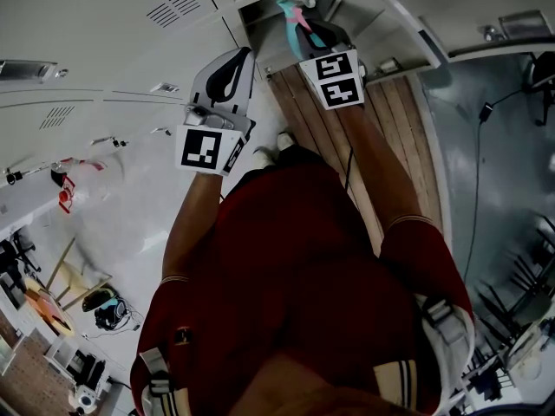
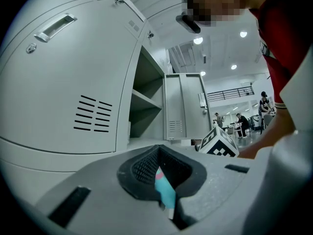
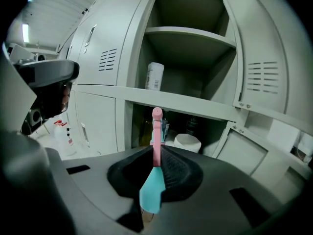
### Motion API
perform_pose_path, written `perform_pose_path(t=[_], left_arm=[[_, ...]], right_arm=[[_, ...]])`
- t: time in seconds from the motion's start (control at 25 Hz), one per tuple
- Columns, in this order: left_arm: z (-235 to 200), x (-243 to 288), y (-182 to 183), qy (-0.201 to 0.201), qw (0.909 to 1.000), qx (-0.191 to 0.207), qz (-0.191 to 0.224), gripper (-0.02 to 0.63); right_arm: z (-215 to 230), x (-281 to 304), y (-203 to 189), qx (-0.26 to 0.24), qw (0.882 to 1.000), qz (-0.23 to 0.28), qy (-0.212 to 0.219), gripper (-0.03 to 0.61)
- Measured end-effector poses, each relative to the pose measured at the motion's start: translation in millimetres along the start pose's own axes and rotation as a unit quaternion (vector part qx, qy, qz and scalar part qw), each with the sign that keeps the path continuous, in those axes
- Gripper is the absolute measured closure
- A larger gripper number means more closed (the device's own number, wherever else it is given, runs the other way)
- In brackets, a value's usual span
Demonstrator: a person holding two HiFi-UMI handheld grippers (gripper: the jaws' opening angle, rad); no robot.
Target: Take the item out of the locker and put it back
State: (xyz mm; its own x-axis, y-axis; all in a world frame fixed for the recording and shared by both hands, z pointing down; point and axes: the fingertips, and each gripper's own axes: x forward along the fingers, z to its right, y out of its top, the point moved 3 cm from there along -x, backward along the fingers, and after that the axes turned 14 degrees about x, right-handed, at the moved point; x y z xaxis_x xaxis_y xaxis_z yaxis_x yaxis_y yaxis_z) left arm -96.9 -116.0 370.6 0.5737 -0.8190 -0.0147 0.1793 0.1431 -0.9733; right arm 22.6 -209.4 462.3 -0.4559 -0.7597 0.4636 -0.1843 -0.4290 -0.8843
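At the left, the left tool (image 2: 157, 155) is held level beside closed locker doors. Its jaws are drawn together on a short teal piece (image 2: 165, 192) lodged deep between the pads (what it belongs to cannot be made out).

Further right, the right tool (image 3: 159, 153) is closed on a pink-and-teal utensil (image 3: 156, 131). The teal end is pinched between the pads, and the pink handle projects forward towards the open locker (image 3: 195, 104), in line with the lower compartment. Whether its tip has crossed the opening cannot be told.

The step in hand is judged to be carrying the utensil at the locker mouth, on its way out or back in. It would be done well if:
- the pinch is held firm, since only a thin end is gripped and the long handle could swing;
- the handle is pointed straight through the opening, clear of the divider above it and the open door (image 3: 264, 82) at the right;
- the white cup (image 3: 187, 142) and the bottles around it in the lower compartment are not brushed;
- any release is made only once the utensil rests on the compartment floor.

Counted from left to right:
- two tools;
- one teal piece and one utensil;
- two open compartments;
- one white canister (image 3: 155, 76) on the upper compartment's floor;
- one white cup below, with several bottles too dim to be numbered.
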Motion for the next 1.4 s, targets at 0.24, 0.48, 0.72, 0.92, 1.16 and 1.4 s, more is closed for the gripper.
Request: perform_pose_path(t=[0.24,0.48,0.72,0.92,1.16,1.4], left_arm=[[3.5,0.7,8.5,0.003,0.9999,-0.003,0.010,0.608],[4.8,2.7,14.4,0.002,0.9998,-0.001,0.019,0.608],[6.5,4.3,21.0,0.002,0.9996,-0.002,0.028,0.607],[7.8,6.4,25.7,0.002,0.9995,-0.001,0.031,0.607],[9.8,9.3,32.5,0.003,0.9993,0.003,0.036,0.608],[10.2,11.2,38.4,0.004,0.9993,0.005,0.038,0.608]], right_arm=[[-2.3,-21.1,13.2,0.006,1.000,0.016,0.005,0.541],[-2.7,-37.2,27.6,0.012,0.999,0.036,0.009,0.541],[-5.1,-57.0,49.2,0.013,0.998,0.062,0.016,0.541],[-4.7,-73.6,70.5,0.007,0.996,0.087,0.019,0.541],[-1.0,-93.1,93.0,-0.008,0.994,0.111,0.018,0.541],[5.3,-106.0,114.9,-0.028,0.991,0.127,0.016,0.541]])
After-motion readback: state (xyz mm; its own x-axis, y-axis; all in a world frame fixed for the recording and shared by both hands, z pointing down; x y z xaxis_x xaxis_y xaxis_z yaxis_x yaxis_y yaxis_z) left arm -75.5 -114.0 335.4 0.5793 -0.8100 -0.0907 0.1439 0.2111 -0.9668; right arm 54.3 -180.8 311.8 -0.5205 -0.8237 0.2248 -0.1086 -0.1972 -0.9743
